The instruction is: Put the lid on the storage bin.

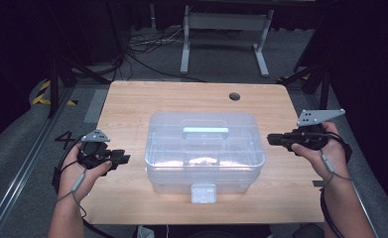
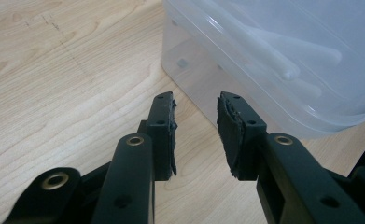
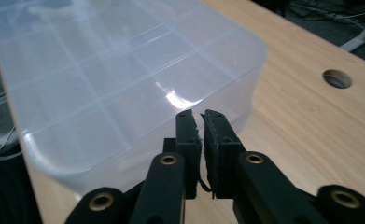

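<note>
A clear plastic storage box (image 1: 205, 148) with its lid on stands at the middle of the wooden table (image 1: 132, 99); it has a pale handle (image 1: 205, 131) on top and a latch (image 1: 203, 193) at the near side. My left gripper (image 1: 124, 158) is held just left of the box, pointing at it. In the left gripper view my left gripper (image 2: 196, 105) stands open, nothing between the pads, close to the box's lower corner (image 2: 208, 88). My right gripper (image 1: 271, 139) hovers at the box's right edge. In the right gripper view my right gripper (image 3: 201, 114) shows a narrow slit between its pads, over the lid's corner (image 3: 124, 70), with nothing in it.
A round cable hole (image 1: 234, 96) lies in the table behind the box, also the hole (image 3: 337, 78) in the right gripper view. Bare wood surrounds the box on all sides. Beyond the far edge stand a white frame (image 1: 225, 29) and floor cables (image 1: 147, 44).
</note>
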A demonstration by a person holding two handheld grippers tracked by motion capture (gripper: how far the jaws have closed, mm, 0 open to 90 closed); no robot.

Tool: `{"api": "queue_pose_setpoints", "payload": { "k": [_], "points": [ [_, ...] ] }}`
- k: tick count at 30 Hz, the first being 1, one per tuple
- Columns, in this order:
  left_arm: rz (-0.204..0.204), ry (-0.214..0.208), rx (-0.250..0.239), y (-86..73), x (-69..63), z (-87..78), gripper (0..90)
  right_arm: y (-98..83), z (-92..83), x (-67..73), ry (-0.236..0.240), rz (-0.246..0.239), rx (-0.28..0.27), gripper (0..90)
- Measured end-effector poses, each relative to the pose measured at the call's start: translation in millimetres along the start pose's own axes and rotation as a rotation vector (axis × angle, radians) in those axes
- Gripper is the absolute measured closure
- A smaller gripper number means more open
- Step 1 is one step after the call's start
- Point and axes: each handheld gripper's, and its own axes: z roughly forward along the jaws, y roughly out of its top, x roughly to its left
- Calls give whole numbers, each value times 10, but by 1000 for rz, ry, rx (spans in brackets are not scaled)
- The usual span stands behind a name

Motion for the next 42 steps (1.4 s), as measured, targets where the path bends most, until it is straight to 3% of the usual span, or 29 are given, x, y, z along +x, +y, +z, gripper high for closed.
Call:
{"api": "queue_pose_setpoints", "payload": {
  "k": [2,6,8,10,16,21,31,32,38,42],
  "points": [
    [-4,5,0,-6,5,3,667,-22,13,-68,-22,25,-12,809],
    [-5,3,-1,1,16,18,656,-113,40,-247,-115,69,-38,686],
    [-4,4,-1,6,22,31,654,-130,43,-276,-123,76,-42,666],
    [-4,10,1,11,32,55,628,-204,62,-395,-156,94,-46,594],
    [-11,40,-12,29,78,102,536,-318,114,-540,-171,125,-27,524],
    [-15,58,-17,31,140,165,488,-454,200,-681,-182,106,35,461],
    [-34,77,-32,14,222,272,400,-695,340,-877,-226,145,94,356],
    [-34,76,-35,6,238,292,387,-748,382,-916,-236,166,118,327],
    [-25,110,-7,-11,265,389,345,-858,491,-991,-229,192,138,289],
    [-34,101,1,-20,277,440,338,-941,554,-1044,-231,201,138,261]
  ]
}}
